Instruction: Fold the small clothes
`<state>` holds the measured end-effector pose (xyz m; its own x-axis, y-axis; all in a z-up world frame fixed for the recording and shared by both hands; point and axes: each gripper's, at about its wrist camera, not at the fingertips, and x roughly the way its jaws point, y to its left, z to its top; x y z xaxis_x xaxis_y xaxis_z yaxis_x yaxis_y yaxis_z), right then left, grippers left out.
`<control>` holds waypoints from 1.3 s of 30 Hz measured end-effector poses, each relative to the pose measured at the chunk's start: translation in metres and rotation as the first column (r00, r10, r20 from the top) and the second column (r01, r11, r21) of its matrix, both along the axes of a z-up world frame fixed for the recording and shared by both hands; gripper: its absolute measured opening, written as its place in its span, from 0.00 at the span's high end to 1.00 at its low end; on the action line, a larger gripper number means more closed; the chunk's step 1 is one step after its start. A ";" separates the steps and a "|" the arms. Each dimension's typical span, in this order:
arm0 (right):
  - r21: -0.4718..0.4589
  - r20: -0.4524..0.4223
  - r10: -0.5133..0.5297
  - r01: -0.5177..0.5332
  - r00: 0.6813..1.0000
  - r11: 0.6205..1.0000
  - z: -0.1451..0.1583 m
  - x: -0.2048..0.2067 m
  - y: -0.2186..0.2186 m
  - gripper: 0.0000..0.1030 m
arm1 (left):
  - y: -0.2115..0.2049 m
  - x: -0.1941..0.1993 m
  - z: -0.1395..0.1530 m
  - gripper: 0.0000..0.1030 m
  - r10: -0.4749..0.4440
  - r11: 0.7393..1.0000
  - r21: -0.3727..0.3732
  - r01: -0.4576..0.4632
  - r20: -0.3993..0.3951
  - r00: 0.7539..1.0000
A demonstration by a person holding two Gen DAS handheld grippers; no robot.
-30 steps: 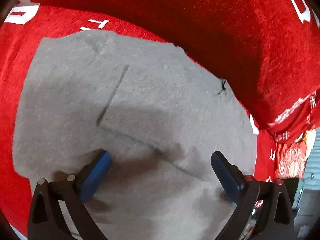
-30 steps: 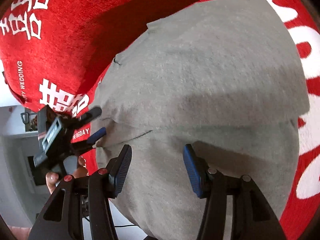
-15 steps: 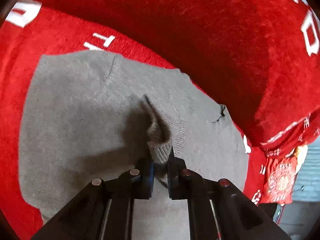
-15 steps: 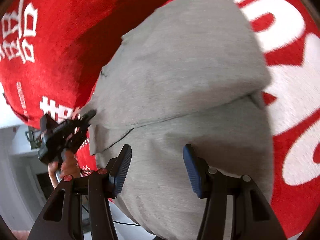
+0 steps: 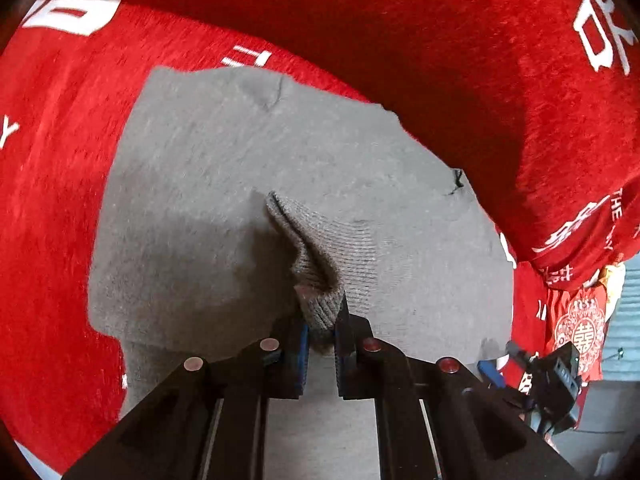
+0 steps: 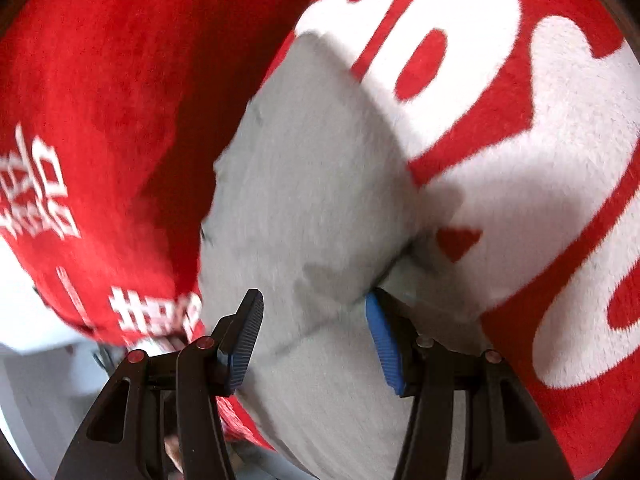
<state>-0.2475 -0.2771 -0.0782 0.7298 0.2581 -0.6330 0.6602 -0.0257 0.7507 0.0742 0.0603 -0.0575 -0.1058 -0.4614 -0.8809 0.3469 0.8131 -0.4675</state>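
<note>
A grey knitted garment lies spread on a red cover. My left gripper is shut on the garment's ribbed cuff, which stands up from the cloth in a pinched ridge. In the right wrist view the same grey garment shows blurred, one folded layer lying over another. My right gripper hangs open just above it. Its blue right pad is close to the fold's edge, and nothing is pinched. The right gripper also shows at the lower right of the left wrist view.
The red cover with big white letters runs under and behind the garment and rises as a back wall. Its edge drops off at the lower left of the right wrist view, with pale floor below.
My left gripper closed on the ribbed cuff and drew it up and along the garment. My right gripper swung toward the garment's right edge and rolled, staying open.
</note>
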 end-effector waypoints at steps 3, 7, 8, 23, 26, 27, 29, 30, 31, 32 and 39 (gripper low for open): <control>-0.107 -0.036 0.020 -0.024 0.999 0.994 0.017 0.007 -0.016 0.94 | 0.000 -0.001 0.006 0.89 0.002 1.000 -0.013 -0.001 0.020 1.000; -0.263 -0.068 0.077 -0.092 0.995 0.960 0.044 0.010 -0.038 0.94 | -0.008 -0.003 0.013 0.89 -0.029 0.999 -0.041 0.031 0.040 0.999; -0.272 -0.089 0.088 -0.110 0.992 0.956 0.042 0.009 -0.042 0.94 | -0.011 -0.004 0.012 0.89 -0.036 0.998 -0.040 0.038 0.040 0.999; -0.231 -0.160 0.276 -0.308 0.948 0.923 0.042 -0.016 -0.018 0.58 | 0.043 -0.002 0.024 0.89 -0.040 0.981 0.193 0.011 0.148 0.988; -0.299 -0.164 0.258 -0.297 0.952 0.907 0.061 -0.020 -0.031 0.58 | 0.037 -0.001 0.037 0.89 -0.057 0.982 0.186 0.024 0.176 0.983; -0.301 -0.166 0.227 -0.268 0.960 0.915 0.059 -0.021 -0.042 0.58 | 0.031 -0.003 0.039 0.89 -0.066 0.983 0.181 0.033 0.181 0.981; -0.267 -0.149 0.144 -0.180 0.978 0.947 0.046 -0.020 -0.069 0.58 | 0.016 -0.008 0.041 0.89 -0.097 0.982 0.176 0.063 0.192 0.977; -0.251 -0.138 0.114 -0.146 0.984 0.957 0.039 -0.018 -0.079 0.58 | 0.009 -0.011 0.040 0.89 -0.115 0.981 0.179 0.080 0.197 0.974; -0.235 -0.129 0.092 -0.121 0.987 0.964 0.030 -0.012 -0.091 0.58 | -0.001 -0.015 0.038 0.89 -0.129 0.979 0.182 0.093 0.198 0.972; -0.225 -0.119 0.090 -0.115 0.989 0.967 0.025 -0.006 -0.097 0.58 | -0.012 -0.019 0.035 0.89 -0.140 0.977 0.184 0.104 0.199 0.970; -0.215 -0.173 0.203 -0.238 0.964 0.947 0.002 0.052 -0.111 0.81 | -0.037 -0.029 0.011 0.89 -0.134 0.969 0.232 0.089 0.189 0.973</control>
